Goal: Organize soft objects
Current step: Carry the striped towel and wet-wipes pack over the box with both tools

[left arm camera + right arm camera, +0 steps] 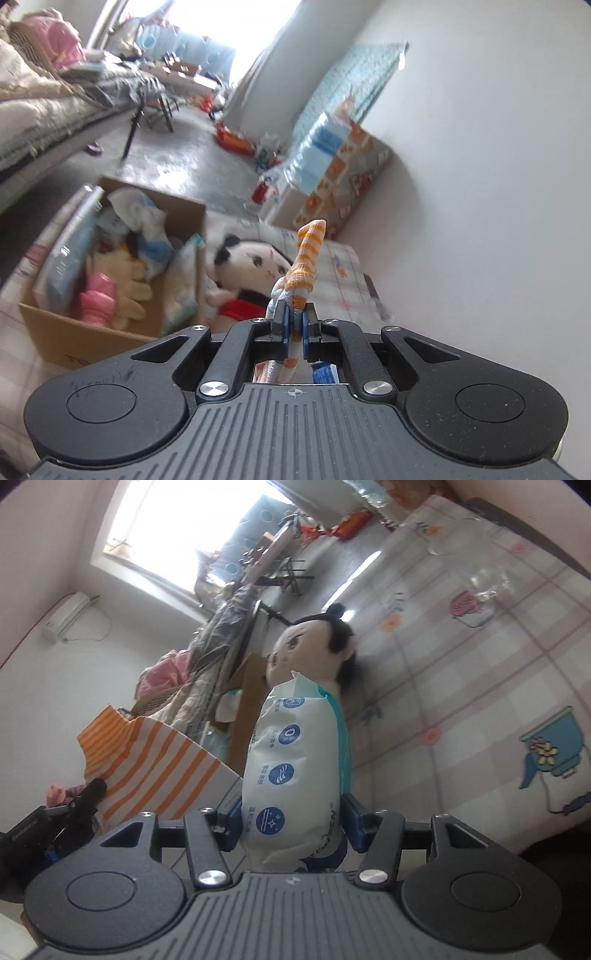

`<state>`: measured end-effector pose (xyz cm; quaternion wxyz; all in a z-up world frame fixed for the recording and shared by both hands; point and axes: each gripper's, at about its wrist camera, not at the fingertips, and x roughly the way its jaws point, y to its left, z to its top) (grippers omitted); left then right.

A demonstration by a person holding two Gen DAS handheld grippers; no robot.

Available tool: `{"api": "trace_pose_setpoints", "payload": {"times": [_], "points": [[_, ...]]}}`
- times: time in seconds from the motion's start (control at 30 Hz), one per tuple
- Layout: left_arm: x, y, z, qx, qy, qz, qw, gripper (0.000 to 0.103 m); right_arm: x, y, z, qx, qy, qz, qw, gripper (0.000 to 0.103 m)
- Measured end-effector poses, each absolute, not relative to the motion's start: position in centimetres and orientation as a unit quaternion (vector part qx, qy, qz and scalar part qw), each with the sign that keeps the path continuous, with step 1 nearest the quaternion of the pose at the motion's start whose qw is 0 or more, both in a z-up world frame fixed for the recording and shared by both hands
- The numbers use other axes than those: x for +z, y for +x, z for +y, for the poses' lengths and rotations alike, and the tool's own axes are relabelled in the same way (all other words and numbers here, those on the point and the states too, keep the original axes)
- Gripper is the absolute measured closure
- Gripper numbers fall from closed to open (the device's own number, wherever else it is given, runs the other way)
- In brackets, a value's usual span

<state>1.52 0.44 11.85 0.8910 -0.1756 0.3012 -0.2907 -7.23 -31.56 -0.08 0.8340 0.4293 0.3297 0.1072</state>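
Observation:
My left gripper [294,317] is shut on an orange-and-white striped cloth [304,262], held up in the air above the table. The same cloth [147,771] and the left gripper [79,801] show at the left of the right wrist view. My right gripper [293,812] is shut on a white and teal soft packet [295,760]. A plush doll with black hair [255,266] lies on the table beside an open cardboard box [110,332] that holds several soft toys and packets. The doll [306,646] also shows beyond the packet.
The table has a patterned checked cloth [480,709]. A clear glass [480,576] stands far on it. A white wall [480,184] is at the right of the left wrist view. A bed with blankets [33,107], stacked boxes [332,173] and floor clutter lie beyond.

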Motion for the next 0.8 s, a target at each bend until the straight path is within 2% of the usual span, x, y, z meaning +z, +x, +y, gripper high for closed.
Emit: {"api": "trace_pose_setpoints", "payload": {"times": [0.23,0.47,0.63,0.8], "points": [[15.8,1.2,6.3,-0.248,-0.202,0.215,0.923,0.098,5.3,-3.6,-26.7,0.190,0.395,0.297,0.848,0.046],[16.4,4.6,9.0,-0.196,-0.216,0.165,0.942,0.098,8.6,2.0,-21.7,0.228,0.348,0.286,0.864,0.046],[14.6,8.0,10.3,-0.177,-0.233,0.170,0.941,0.098,8.4,7.1,-18.2,0.222,0.314,0.310,0.869,0.046],[12.2,10.4,12.0,-0.174,-0.254,0.193,0.932,0.098,5.6,11.3,-15.1,0.186,0.262,0.363,0.874,0.047]]}}
